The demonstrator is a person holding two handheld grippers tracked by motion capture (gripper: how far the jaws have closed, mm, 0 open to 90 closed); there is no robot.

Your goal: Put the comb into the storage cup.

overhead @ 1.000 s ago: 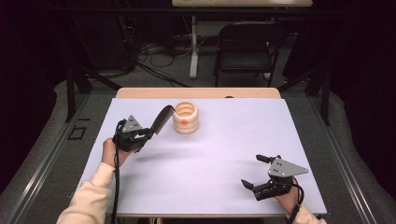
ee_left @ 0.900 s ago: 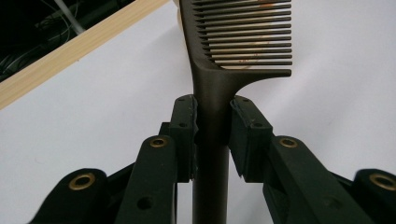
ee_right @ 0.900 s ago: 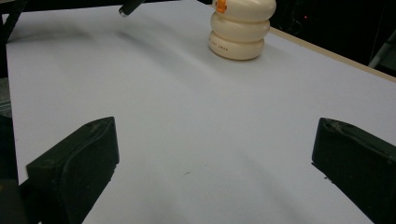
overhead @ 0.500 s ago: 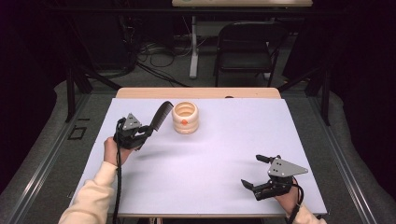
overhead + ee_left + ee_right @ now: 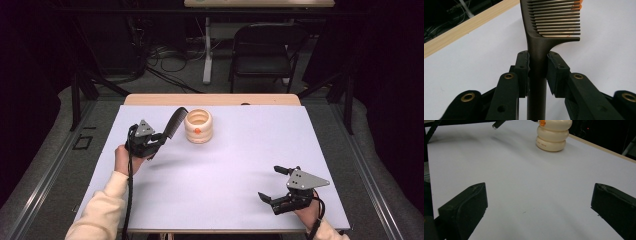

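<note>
The left gripper holds a dark comb by its handle above the white table; in the left gripper view the two black pads press on the handle from either side, so the jaws are clamped on it. The comb rises from the grip and tilts up and away toward the far side of the table; its teeth end lies just beside the rim of a cream ribbed holder, and whether the two touch cannot be told from the high view. In the left gripper view the teeth point to the right, and a bit of orange shows past their far end.

The holder stands upright on the table near its far edge, left of centre; it is made of stacked rounded rings with an open top and an orange mark on its side; in the right gripper view the holder sits well ahead.

The right gripper rests low at the near right corner of the table, well apart from the comb and the holder; its jaws stand wide apart with nothing but bare table between them, and its grey three-cornered plate faces up.
</note>
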